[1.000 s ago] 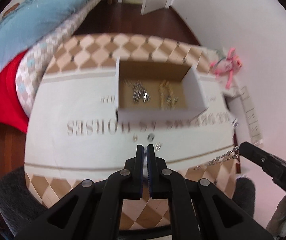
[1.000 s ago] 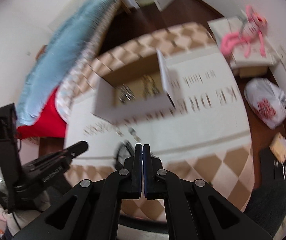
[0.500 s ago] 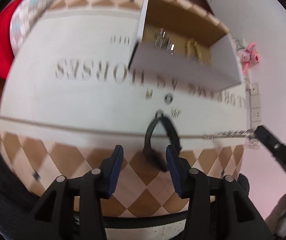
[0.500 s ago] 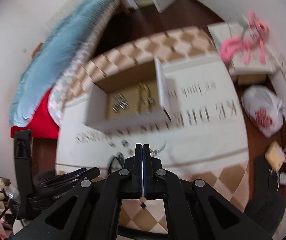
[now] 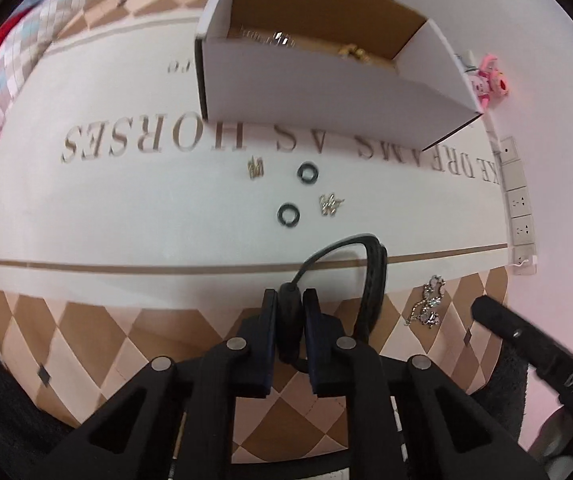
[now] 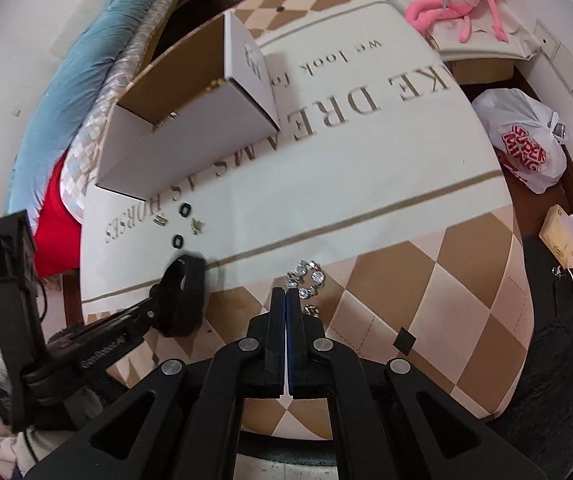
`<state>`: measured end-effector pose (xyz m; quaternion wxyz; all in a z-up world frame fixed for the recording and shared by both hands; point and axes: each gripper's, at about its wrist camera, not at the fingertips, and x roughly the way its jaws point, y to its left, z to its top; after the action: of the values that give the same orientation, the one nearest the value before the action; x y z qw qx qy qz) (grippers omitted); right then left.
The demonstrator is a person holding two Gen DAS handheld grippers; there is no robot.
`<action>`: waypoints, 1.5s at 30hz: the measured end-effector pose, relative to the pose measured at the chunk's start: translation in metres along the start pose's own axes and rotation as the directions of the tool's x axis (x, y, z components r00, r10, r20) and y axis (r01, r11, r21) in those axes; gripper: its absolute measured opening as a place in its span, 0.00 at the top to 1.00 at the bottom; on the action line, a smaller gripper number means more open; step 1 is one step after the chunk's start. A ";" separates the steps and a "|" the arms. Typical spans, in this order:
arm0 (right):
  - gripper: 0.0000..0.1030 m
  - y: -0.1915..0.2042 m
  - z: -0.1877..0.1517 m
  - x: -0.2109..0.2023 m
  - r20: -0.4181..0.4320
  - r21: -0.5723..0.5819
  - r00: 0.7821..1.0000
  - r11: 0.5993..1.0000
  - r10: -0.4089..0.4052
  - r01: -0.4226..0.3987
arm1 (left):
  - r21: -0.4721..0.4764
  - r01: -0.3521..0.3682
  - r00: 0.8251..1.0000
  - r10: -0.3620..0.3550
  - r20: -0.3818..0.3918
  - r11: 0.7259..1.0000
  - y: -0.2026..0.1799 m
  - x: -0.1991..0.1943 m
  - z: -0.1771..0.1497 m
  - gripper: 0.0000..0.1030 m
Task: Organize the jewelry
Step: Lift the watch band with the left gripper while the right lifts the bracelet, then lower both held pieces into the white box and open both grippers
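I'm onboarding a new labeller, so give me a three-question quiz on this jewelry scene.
1. True or false: the white box is empty.
2. How many small black rings lie on the cloth? A one, B two, C four.
3. Fill in: the left gripper is shut on a black ____.
Key: 1 false, gold jewelry lies inside; 2 B; 3 band.

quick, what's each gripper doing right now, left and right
Left gripper: closed on the black bracelet.
Right gripper: jaws shut, apparently pinching the rhinestone chain; the grip itself is hidden.
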<state>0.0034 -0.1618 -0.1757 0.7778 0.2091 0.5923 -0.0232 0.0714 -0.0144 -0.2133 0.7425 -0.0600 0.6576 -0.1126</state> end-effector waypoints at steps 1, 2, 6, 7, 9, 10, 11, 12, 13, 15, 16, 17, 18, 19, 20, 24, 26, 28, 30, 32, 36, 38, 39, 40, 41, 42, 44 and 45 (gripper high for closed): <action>1.00 0.001 0.001 -0.004 0.004 -0.001 1.000 1.000 0.012 -0.012 | 0.004 0.005 1.000 -0.005 0.008 1.000 0.000 -0.003 0.001 0.91; 1.00 0.003 0.004 -0.009 0.009 -0.005 1.000 1.000 0.022 -0.022 | 0.008 0.011 1.000 -0.011 0.019 1.000 0.000 -0.008 0.002 0.91; 1.00 0.021 0.017 -0.037 0.048 -0.045 0.996 0.997 0.071 -0.069 | 0.026 0.022 0.997 -0.024 0.079 0.999 -0.002 -0.037 0.011 0.91; 1.00 0.027 0.021 -0.043 0.056 -0.055 0.995 0.996 0.079 -0.076 | 0.029 0.030 0.995 -0.033 0.097 0.999 -0.002 -0.046 0.015 0.91; 1.00 0.042 0.031 -0.064 0.087 -0.099 0.991 0.991 0.104 -0.095 | 0.042 0.034 0.990 -0.039 0.136 0.999 -0.005 -0.064 0.023 0.91; 1.00 0.051 0.036 -0.072 0.097 -0.129 0.990 0.987 0.104 -0.091 | 0.051 0.033 0.987 -0.041 0.158 0.998 -0.007 -0.073 0.028 0.91; 1.00 0.058 0.040 -0.075 0.092 -0.158 0.991 0.984 0.096 -0.081 | 0.059 0.030 0.984 -0.040 0.176 0.998 -0.008 -0.080 0.033 0.91; 1.00 0.065 0.044 -0.074 0.065 -0.193 0.995 0.979 0.080 -0.066 | 0.067 0.019 0.981 -0.032 0.194 0.998 -0.008 -0.085 0.036 0.91; 1.00 0.066 0.047 -0.073 0.057 -0.200 0.996 0.978 0.070 -0.057 | 0.077 0.001 0.977 -0.018 0.213 0.997 -0.009 -0.089 0.039 0.91; 0.99 0.063 0.047 -0.058 0.047 -0.201 0.999 0.980 0.005 0.005 | 0.087 -0.033 0.974 0.013 0.225 0.996 -0.007 -0.085 0.041 0.91; 0.99 0.059 0.046 -0.046 0.017 -0.196 0.999 0.980 -0.037 0.039 | 0.083 -0.040 0.976 0.022 0.215 0.996 -0.006 -0.078 0.041 0.91; 0.98 0.053 0.044 -0.037 -0.001 -0.184 0.999 0.981 -0.055 0.053 | 0.078 -0.046 0.979 0.029 0.201 0.996 -0.004 -0.070 0.039 0.91; 0.94 0.048 0.041 -0.024 -0.023 -0.175 0.997 0.982 -0.078 0.072 | 0.075 -0.053 0.982 0.038 0.185 0.996 -0.003 -0.062 0.036 0.91; 0.84 0.043 0.037 -0.012 -0.042 -0.169 0.993 0.981 -0.107 0.099 | 0.070 -0.059 0.985 0.046 0.166 0.996 -0.001 -0.052 0.032 0.91; 0.67 0.039 0.033 0.000 -0.059 -0.162 0.989 0.979 -0.135 0.124 | 0.065 -0.063 0.988 0.053 0.144 0.996 0.002 -0.042 0.027 0.91; 0.53 0.025 0.019 0.033 -0.095 -0.133 0.978 0.976 -0.187 0.174 | 0.047 -0.079 0.994 0.075 0.081 0.996 0.012 -0.016 0.009 0.91; 0.53 0.025 0.012 0.040 -0.080 -0.147 0.976 0.971 -0.204 0.191 | 0.039 -0.085 0.994 0.083 0.067 0.996 0.017 -0.009 0.004 0.91; 0.67 0.033 0.005 0.042 -0.043 -0.193 0.966 0.951 -0.254 0.241 | 0.032 -0.088 0.994 0.086 0.063 0.996 0.020 -0.006 0.000 0.91; 0.93 0.038 0.000 0.043 -0.011 -0.223 0.954 0.931 -0.298 0.288 | 0.029 -0.092 0.994 0.090 0.065 0.995 0.022 -0.006 -0.001 0.91; 0.95 0.036 0.000 0.040 -0.018 -0.210 0.959 0.939 -0.281 0.271 | 0.028 -0.092 0.994 0.090 0.068 0.995 0.023 -0.008 -0.001 0.91; 0.95 0.027 0.001 0.027 -0.027 -0.145 0.979 0.970 -0.202 0.196 | 0.037 -0.076 0.993 0.072 0.092 0.996 0.020 -0.023 0.001 0.91; 0.95 0.028 0.002 0.009 -0.009 -0.118 0.990 0.983 -0.143 0.141 | 0.042 -0.058 0.993 0.053 0.108 0.997 0.017 -0.035 0.003 0.91; 0.95 0.031 0.004 0.001 0.004 -0.114 0.993 0.986 -0.120 0.119 | 0.045 -0.046 0.992 0.040 0.119 0.998 0.015 -0.043 0.004 0.91; 0.95 0.035 0.006 -0.006 0.016 -0.112 0.994 0.988 -0.105 0.107 | 0.051 -0.034 0.991 0.027 0.131 0.998 0.011 -0.051 0.007 0.91; 0.95 0.040 0.009 -0.023 0.044 -0.116 0.996 0.990 -0.077 0.082 | 0.054 -0.026 0.990 0.018 0.141 0.998 0.010 -0.056 0.009 0.91; 0.95 0.043 0.012 -0.031 0.053 -0.121 0.997 0.990 -0.063 0.069 | 0.058 -0.014 0.988 0.005 0.156 0.998 0.007 -0.065 0.013 0.91; 0.95 0.056 0.023 -0.059 0.096 -0.138 0.995 0.990 -0.018 0.031 | 0.064 0.012 0.984 -0.023 0.179 0.998 0.003 -0.081 0.022 0.91; 0.95 0.062 0.028 -0.066 0.109 -0.145 0.994 0.989 -0.008 0.024 | 0.066 0.023 0.981 -0.035 0.192 0.998 0.001 -0.088 0.028 0.91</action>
<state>0.0273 -0.1289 -0.0902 0.8217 0.1453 0.5511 0.0026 0.0898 0.0061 -0.1253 0.8025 -0.0567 0.5776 -0.1380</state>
